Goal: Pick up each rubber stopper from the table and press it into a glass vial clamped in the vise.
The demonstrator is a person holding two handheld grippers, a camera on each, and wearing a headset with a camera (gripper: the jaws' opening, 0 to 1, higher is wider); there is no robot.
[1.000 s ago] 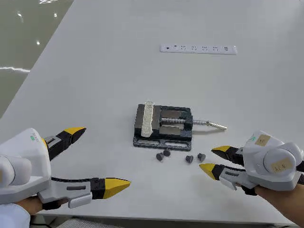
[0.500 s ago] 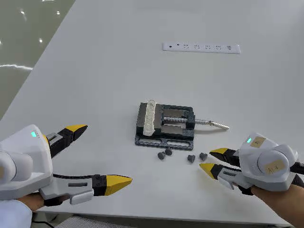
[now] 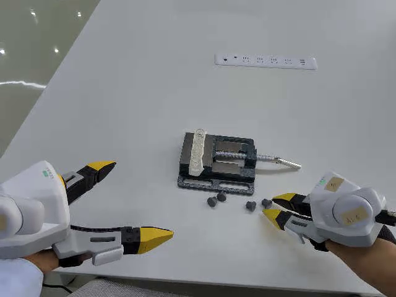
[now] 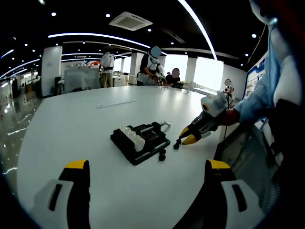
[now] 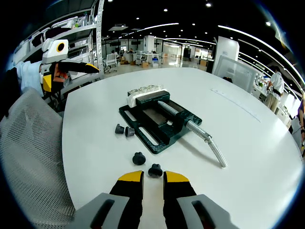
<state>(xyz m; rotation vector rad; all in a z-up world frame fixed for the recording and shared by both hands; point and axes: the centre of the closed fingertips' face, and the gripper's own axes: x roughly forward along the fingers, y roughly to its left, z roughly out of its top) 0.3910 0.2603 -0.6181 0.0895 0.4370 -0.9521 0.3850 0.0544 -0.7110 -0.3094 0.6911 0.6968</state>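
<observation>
A: Head view first. How do the fingers stand?
B: The left gripper (image 3: 129, 201) has its fingers spread wide, with nothing between them. The right gripper (image 3: 277, 206) has its fingers a little apart, also bare.
A: And the stoppers?
B: Four stoppers (image 3: 221, 197) lie on the desk (image 3: 124, 111), the closest just off the right fingertips. Beyond them stands the vise (image 3: 216, 162), its vials (image 3: 198, 150) at the end farther from the right fingers.
A: Left gripper view?
B: The vise sits well ahead of the spread fingers. The right gripper comes in beside it, with stoppers at its fingertips.
A: Right gripper view?
B: One stopper (image 5: 155, 170) lies just ahead of the narrow gap between the fingers. I cannot tell whether it touches them. Another lies just past it, and two more lie farther ahead beside the vise.
</observation>
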